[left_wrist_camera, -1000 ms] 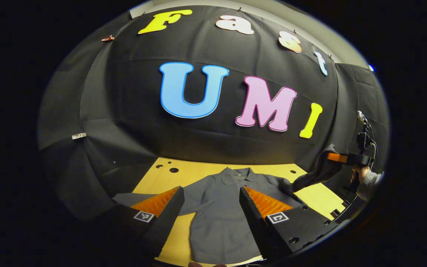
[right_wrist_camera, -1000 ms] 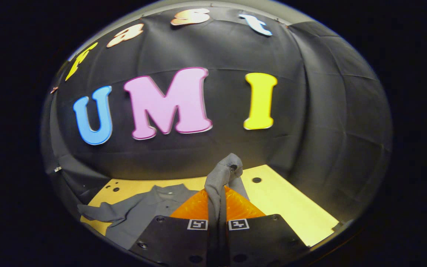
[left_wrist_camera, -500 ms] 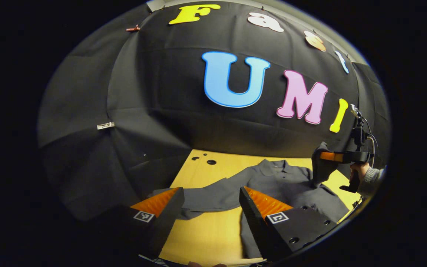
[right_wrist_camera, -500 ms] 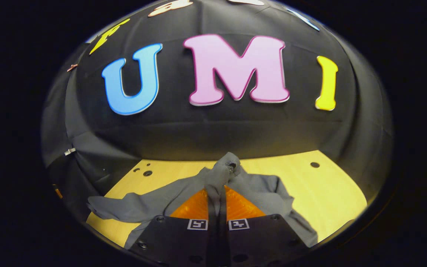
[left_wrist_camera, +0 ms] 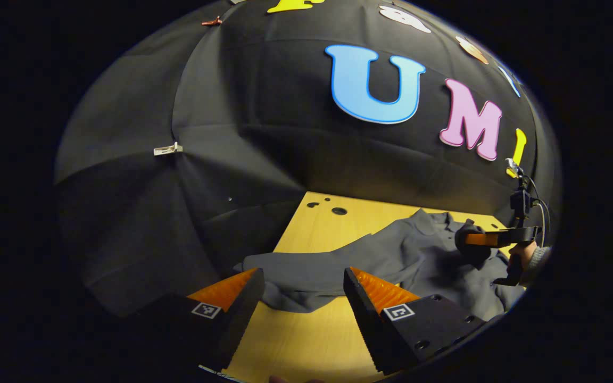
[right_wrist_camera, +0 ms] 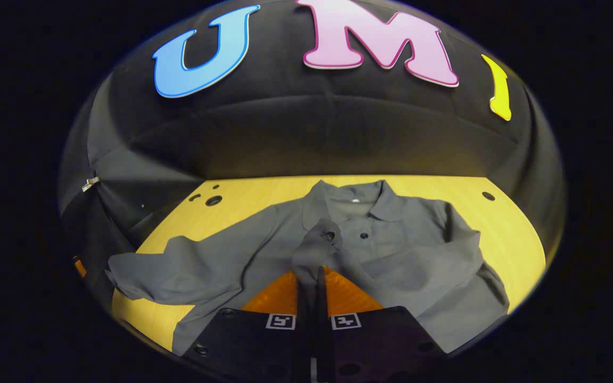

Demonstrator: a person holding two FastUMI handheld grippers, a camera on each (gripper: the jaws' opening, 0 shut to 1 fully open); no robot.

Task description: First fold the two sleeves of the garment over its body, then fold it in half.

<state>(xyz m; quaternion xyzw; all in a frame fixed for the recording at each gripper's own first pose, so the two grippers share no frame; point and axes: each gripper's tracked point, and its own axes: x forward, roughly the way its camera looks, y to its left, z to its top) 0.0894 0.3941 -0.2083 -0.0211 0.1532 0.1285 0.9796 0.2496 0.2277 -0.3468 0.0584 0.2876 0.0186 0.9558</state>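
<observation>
On the yellow wooden tabletop (right_wrist_camera: 503, 229) the grey collared shirt (right_wrist_camera: 391, 255) lies face-up, its right sleeve cuff (right_wrist_camera: 321, 242) pinched in the right gripper (right_wrist_camera: 314, 276) over the chest, ready for release, while the left gripper (left_wrist_camera: 301, 290), jaws apart, nears the outstretched left sleeve (left_wrist_camera: 306, 274), likely the next pickup.

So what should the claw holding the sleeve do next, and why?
Probably lower a little and open. The right gripper is shut on the right sleeve, already carried over the shirt body near the collar. The other sleeve lies spread out before the open left gripper.
</observation>
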